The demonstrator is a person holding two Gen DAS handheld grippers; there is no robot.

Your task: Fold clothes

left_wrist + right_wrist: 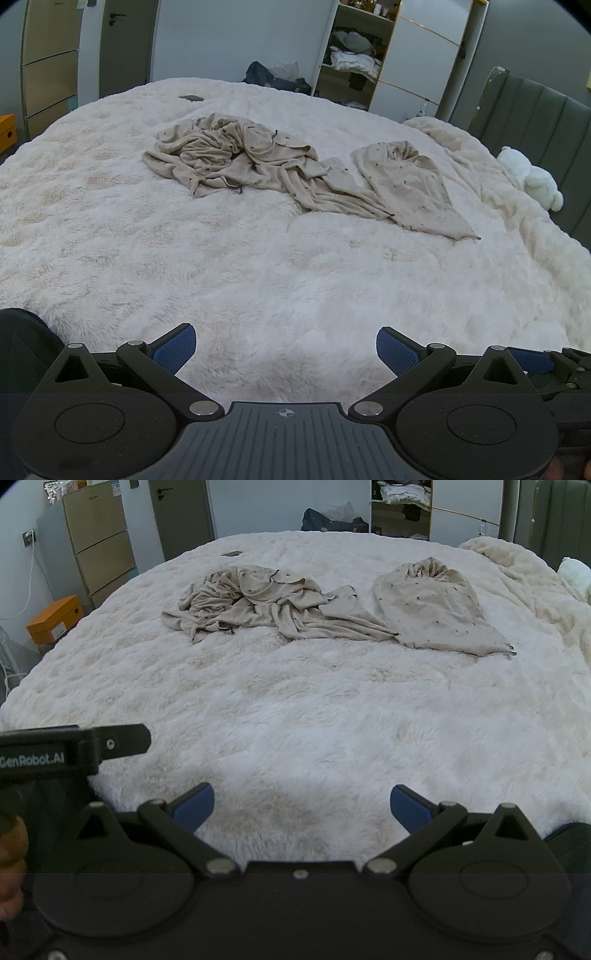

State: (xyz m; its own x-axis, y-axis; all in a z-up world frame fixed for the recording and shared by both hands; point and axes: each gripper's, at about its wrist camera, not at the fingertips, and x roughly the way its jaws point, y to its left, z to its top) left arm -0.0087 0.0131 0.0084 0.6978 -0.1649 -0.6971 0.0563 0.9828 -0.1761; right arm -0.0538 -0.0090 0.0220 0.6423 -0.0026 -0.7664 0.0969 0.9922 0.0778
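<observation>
Garments unfolded, step in hand judged as the approach, nothing gripped yet; left tongs (286, 349) and right tongs (302, 805) both spread wide and empty above the near edge of the bed (258, 280). Crumpled beige heap (236, 158) and flatter beige piece (410, 184) lie toward the far edge, just overlapping; their long axis runs side to side, the flat piece's hem corner pointing to the near right; next move calls for reaching across and pinching two edges to spread one piece flat.
</observation>
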